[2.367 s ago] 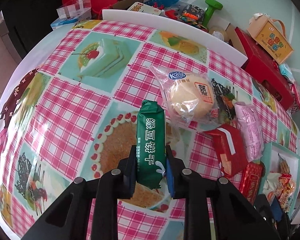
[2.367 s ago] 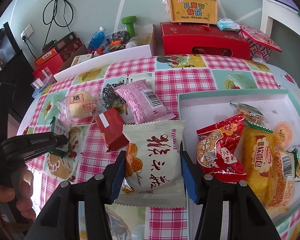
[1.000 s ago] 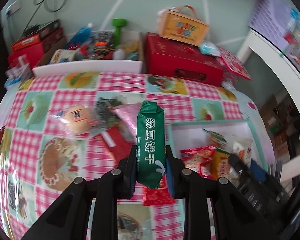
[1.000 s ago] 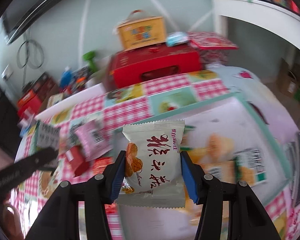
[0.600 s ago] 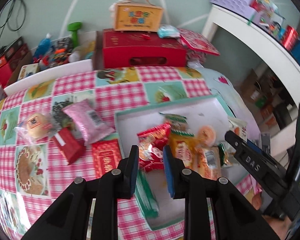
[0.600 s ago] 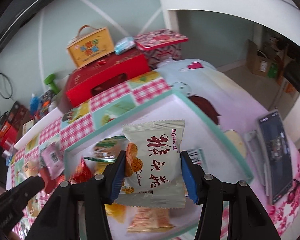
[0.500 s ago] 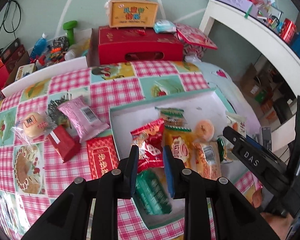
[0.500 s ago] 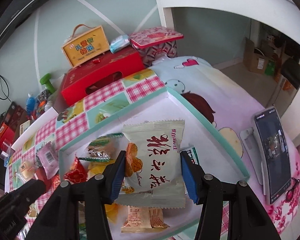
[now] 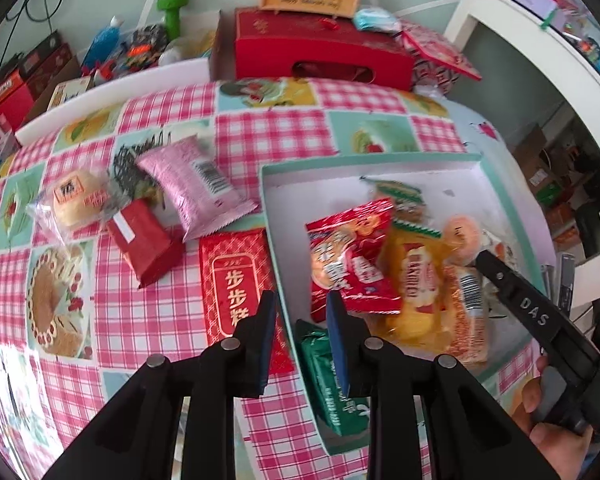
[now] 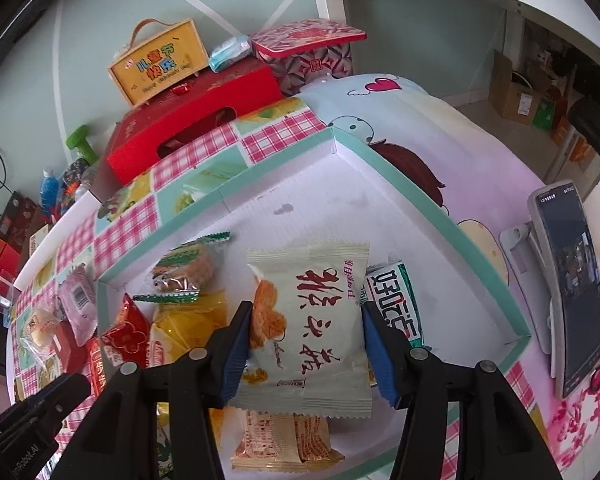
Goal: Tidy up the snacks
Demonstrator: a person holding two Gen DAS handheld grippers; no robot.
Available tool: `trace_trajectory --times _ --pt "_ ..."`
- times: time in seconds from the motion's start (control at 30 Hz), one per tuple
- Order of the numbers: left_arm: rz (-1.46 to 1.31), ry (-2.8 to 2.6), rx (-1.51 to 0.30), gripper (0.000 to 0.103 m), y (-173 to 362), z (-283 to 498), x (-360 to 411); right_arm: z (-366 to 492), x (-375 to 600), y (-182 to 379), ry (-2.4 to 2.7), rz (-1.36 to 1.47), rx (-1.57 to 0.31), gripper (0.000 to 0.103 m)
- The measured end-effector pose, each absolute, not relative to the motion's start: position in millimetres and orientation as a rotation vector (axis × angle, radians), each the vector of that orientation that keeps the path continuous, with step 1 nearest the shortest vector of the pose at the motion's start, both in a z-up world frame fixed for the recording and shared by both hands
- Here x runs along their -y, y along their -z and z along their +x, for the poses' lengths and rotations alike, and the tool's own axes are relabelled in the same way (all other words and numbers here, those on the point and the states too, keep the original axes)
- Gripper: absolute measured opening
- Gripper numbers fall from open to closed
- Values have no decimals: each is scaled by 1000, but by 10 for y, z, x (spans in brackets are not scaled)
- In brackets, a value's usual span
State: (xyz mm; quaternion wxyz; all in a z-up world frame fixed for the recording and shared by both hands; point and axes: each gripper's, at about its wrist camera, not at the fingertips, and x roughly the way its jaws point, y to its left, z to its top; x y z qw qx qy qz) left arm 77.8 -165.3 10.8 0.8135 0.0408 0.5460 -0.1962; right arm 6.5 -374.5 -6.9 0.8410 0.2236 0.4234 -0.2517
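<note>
**Snack tray, loading in progress: one packet in the right tongs, left tongs empty**

- Table, checked pink cloth [image 9: 260, 136]: carrying the tray at its right side and four loose snacks at its left.
- Tray, white floor with a teal rim [image 10: 400, 184]: filling along its near and left parts. The far right part of the floor is lying bare.
- Right gripper [image 10: 306, 316]: hanging over the tray and pointing steeply down. Its blue pads are pressing on both long edges of the cream packet.
- Left gripper [image 9: 300, 300]: hovering over the tray's near left rim. Its jaws are standing a narrow gap apart, having just been opening, with nothing between them.
- Cream packet, red lettering [image 10: 312, 320]: held in the right tongs with its long axis running along the fingers, away from the camera. It is hanging above the yellow and orange packets. The bare floor is lying just beyond it and to its right. The right hand is the only one placed to set it down; judged next step, letting it go into the tray.
- Green packet [image 9: 332, 392]: lying in the tray's near left corner, just under the left tongs' right finger and partly hidden by it.
- Loose on the cloth, well apart from both tongs and awaiting collection:
  - pink packet [image 9: 196, 184]
  - flat red packet [image 9: 236, 288], touching the tray's left wall
  - small red packet [image 9: 144, 244]
  - wrapped bun [image 9: 76, 200]
</note>
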Motion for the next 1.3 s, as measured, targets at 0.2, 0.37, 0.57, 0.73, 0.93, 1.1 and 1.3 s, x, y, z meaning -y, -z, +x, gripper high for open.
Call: trace_trajectory --times 0.2,0.37,0.57,0.73,0.93,1.1,1.3 --pt "73 372 -1193 61 -23 813 1567 109 3704 61 517 452 -905 77" --pt "62 330 -1190 79 15 843 1498 134 3655 20 512 410 -899 91" --pt "116 279 -1130 92 23 840 1463 135 3612 -42 516 383 -869 103" --pt "81 280 -1127 92 9 876 1405 140 3541 -118 505 371 -851 103" --pt "-13 270 -1105 92 -47 928 1281 139 3348 -267 451 359 -804 103" --pt "-13 226 -1075 92 -80 970 1169 182 3146 -314 412 313 -794 103" --pt "-51 209 -1079 92 -75 1034 1000 255 2874 -327 350 271 -802 103"
